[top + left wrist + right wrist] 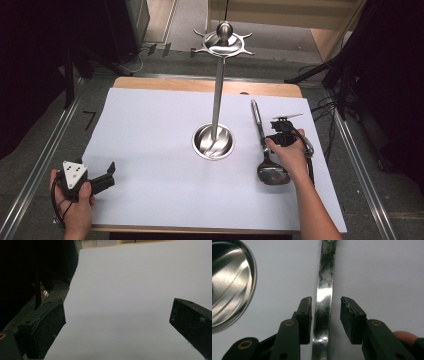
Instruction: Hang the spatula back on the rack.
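White-topped wooden table [150, 125] on grey floor [30, 165] — black curtains [30, 60] either side.

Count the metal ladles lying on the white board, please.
1. The ladle lies right of the stand's round base, its handle between the right gripper's open jaws.

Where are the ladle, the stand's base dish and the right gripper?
ladle [323, 295]: right gripper view, on its flat handle between the jaws.
stand's base dish [202, 145]: high view, on the dish's left rim.
right gripper [325, 312]: right gripper view, midway between its fingertips, open astride the handle.
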A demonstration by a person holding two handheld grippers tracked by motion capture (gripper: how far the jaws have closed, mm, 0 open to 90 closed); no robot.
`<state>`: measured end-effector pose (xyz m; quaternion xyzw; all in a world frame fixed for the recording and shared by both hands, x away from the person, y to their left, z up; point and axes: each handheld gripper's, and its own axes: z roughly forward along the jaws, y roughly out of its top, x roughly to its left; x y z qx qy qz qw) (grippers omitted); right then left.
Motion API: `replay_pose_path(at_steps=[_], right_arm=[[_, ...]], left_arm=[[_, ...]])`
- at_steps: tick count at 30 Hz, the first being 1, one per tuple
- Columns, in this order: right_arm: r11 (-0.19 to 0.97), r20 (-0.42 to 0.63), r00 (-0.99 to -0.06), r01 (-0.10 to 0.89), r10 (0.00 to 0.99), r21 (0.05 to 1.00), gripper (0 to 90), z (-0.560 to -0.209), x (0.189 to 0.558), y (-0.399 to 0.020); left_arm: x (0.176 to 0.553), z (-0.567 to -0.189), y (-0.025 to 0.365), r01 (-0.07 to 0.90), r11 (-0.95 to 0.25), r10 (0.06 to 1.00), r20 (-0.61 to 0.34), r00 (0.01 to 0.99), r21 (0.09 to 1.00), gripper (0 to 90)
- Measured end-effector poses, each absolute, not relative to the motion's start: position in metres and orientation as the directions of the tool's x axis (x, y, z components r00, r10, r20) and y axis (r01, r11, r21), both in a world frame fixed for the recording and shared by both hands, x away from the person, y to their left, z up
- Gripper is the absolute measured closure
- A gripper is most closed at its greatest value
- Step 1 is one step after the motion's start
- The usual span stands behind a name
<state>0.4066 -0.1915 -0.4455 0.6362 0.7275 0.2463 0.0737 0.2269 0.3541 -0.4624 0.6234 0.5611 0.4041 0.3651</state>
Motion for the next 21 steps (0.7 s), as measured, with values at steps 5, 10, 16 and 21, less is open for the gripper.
replay_pose_path(at_steps=[5, 10, 16, 21], right_arm=[[0.073, 0.202, -0.175, 0.898, 0.964, 0.434, 64.1, -0.4470, 0.4083, -0.1910], [0.071, 0.207, -0.172, 0.905, 0.963, 0.420, 64.4, -0.4480, 0.4085, -0.1907], [0.083, 0.202, -0.180, 0.906, 0.963, 0.414, 65.8, -0.4484, 0.4087, -0.1904], [0.073, 0.204, -0.164, 0.917, 0.965, 0.392, 67.4, -0.4492, 0.4092, -0.1885]], left_arm=[[0.2270, -0.4625, 0.3538, 0.404, -0.105, 0.995, 0.095, 0.043, 0.909, 1.0], [0.2269, -0.4625, 0.3538, 0.404, -0.106, 0.994, 0.097, 0.044, 0.909, 1.0], [0.2270, -0.4624, 0.3538, 0.405, -0.107, 0.994, 0.097, 0.044, 0.908, 1.0], [0.2270, -0.4625, 0.3537, 0.404, -0.107, 0.994, 0.097, 0.045, 0.908, 1.0]])
